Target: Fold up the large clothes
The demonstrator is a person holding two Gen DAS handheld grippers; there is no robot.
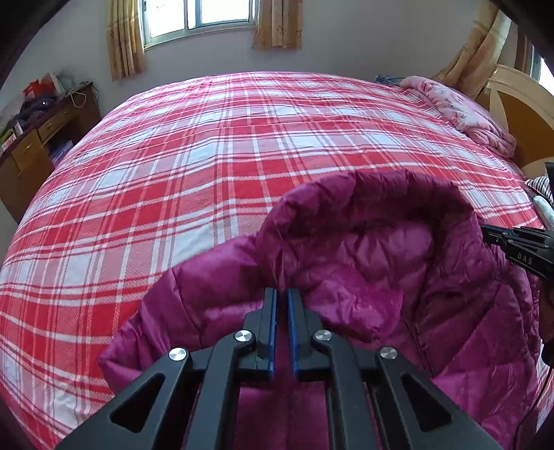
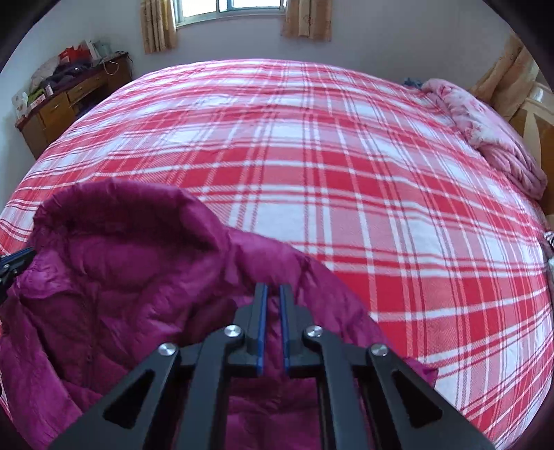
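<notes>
A magenta quilted hooded jacket (image 1: 363,277) lies front side up on the near part of a bed, its hood (image 1: 374,200) pointing away from me. My left gripper (image 1: 282,291) has its blue pads pinched together on a fold of the jacket where the hood meets the left shoulder. In the right wrist view the same jacket (image 2: 121,277) fills the lower left. There my right gripper (image 2: 271,286) is shut on the fabric at the other shoulder edge. Each gripper also shows at the edge of the other's view: the right gripper (image 1: 516,242) and the left gripper (image 2: 14,263).
The bed's red and white plaid sheet (image 1: 207,155) stretches far beyond the jacket. A bunched pink floral quilt (image 1: 460,110) lies by the wooden headboard (image 1: 519,104) at the right. A cluttered wooden desk (image 1: 34,138) stands at the left, below a curtained window (image 1: 200,17).
</notes>
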